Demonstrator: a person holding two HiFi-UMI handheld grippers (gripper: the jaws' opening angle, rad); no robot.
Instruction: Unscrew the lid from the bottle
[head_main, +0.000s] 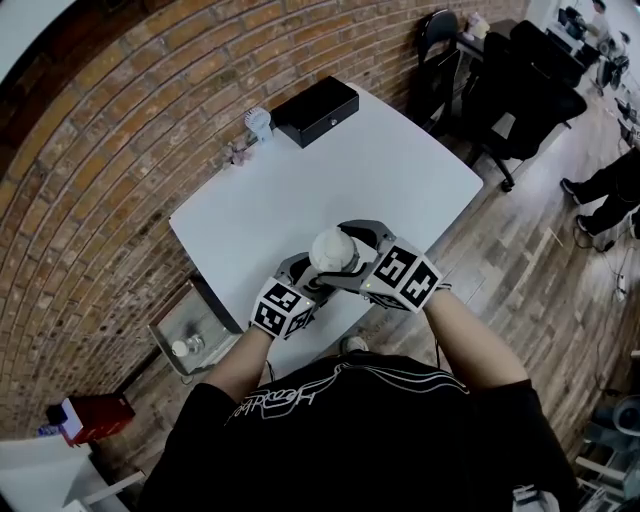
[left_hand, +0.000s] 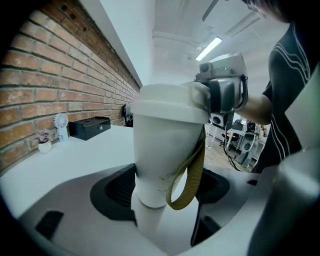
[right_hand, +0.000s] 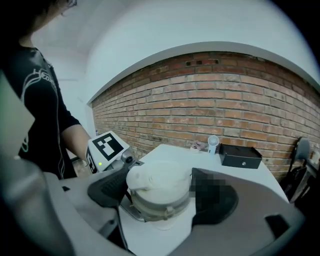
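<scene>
Left claw (left_hand: 165, 194) clamps the bottle (left_hand: 167, 145) by its body to steady it over the bench (head_main: 300, 200); my right claw (right_hand: 162, 192) grips the lid (right_hand: 159, 182), placed to twist it loose.

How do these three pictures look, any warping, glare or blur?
Head view: fisheye bows the brick wall and table edges, light even. Left gripper view: the bottle looms close, slightly soft, the ceiling light glares. Right gripper view: wall arches overhead, the lid clear, dark corners.
</scene>
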